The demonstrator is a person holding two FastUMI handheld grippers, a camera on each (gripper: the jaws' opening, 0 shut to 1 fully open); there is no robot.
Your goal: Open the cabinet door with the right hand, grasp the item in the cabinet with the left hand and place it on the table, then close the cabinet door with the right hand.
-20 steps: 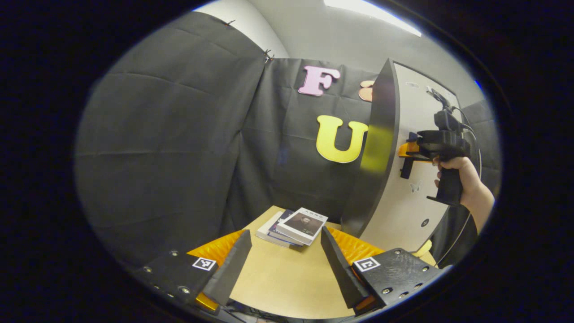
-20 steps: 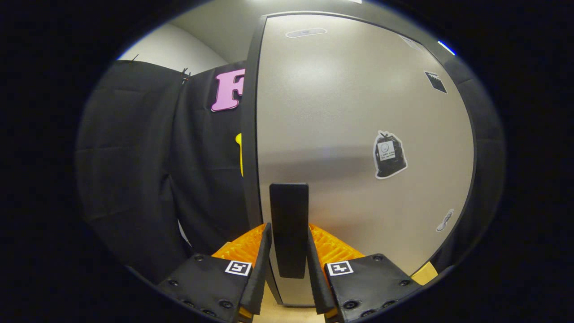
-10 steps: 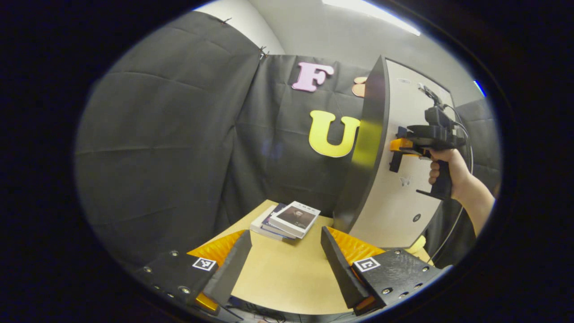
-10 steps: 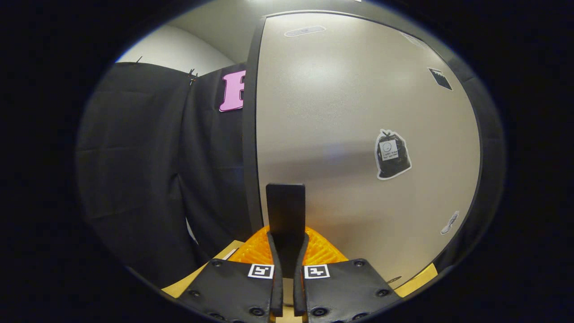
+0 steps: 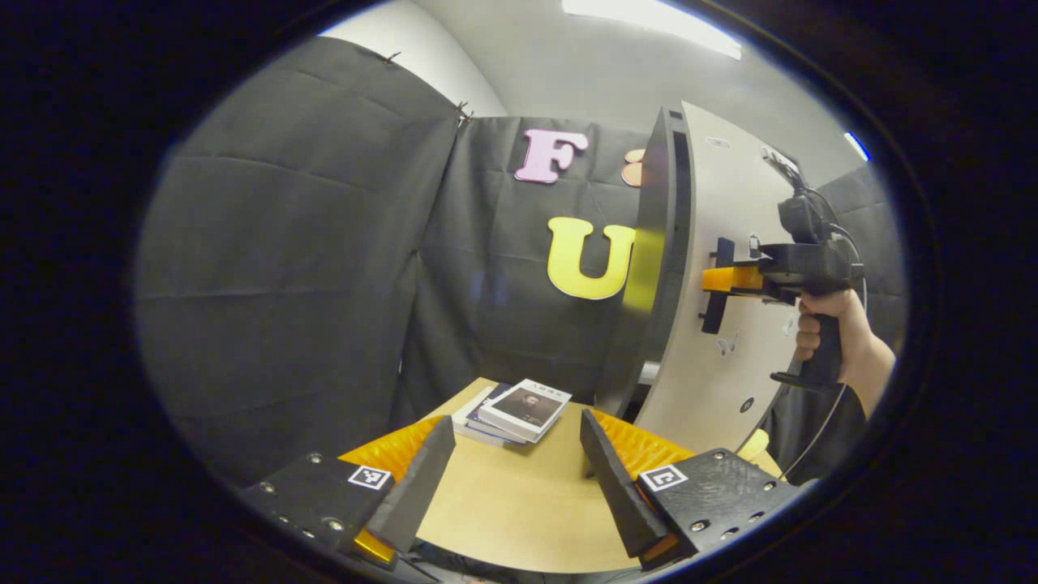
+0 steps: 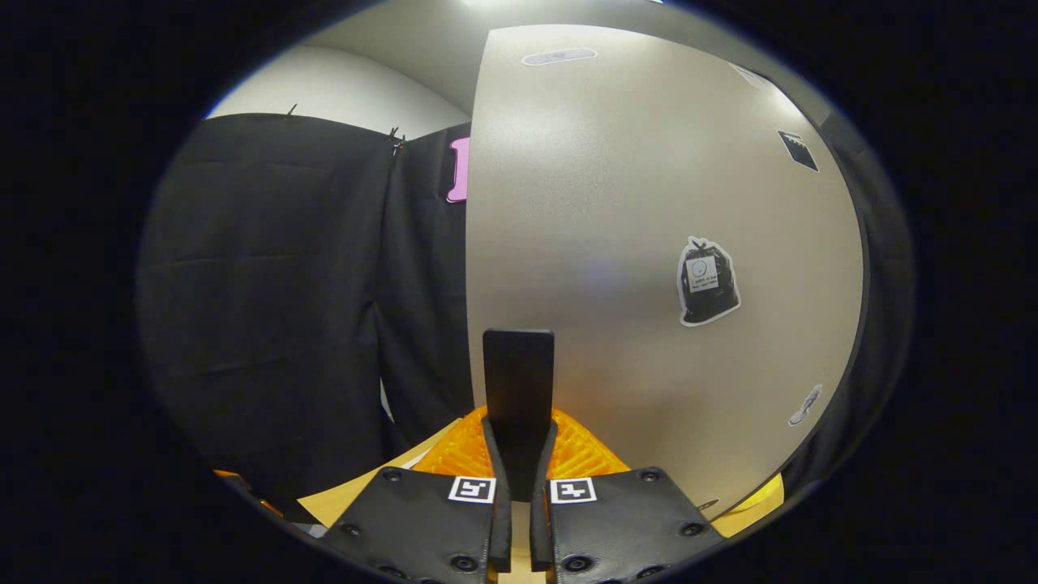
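Booth table (image 5: 519, 511); right gripper (image 6: 519, 462) around door handle (image 6: 519, 381).

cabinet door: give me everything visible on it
The cabinet door is a tall, flat, matte grey-beige panel with a dark edge, standing upright and slightly ajar. A few small stickers dot its face, one shaped like a black bag. The right gripper is shut on its black vertical handle. Its foot stands by the wooden table.
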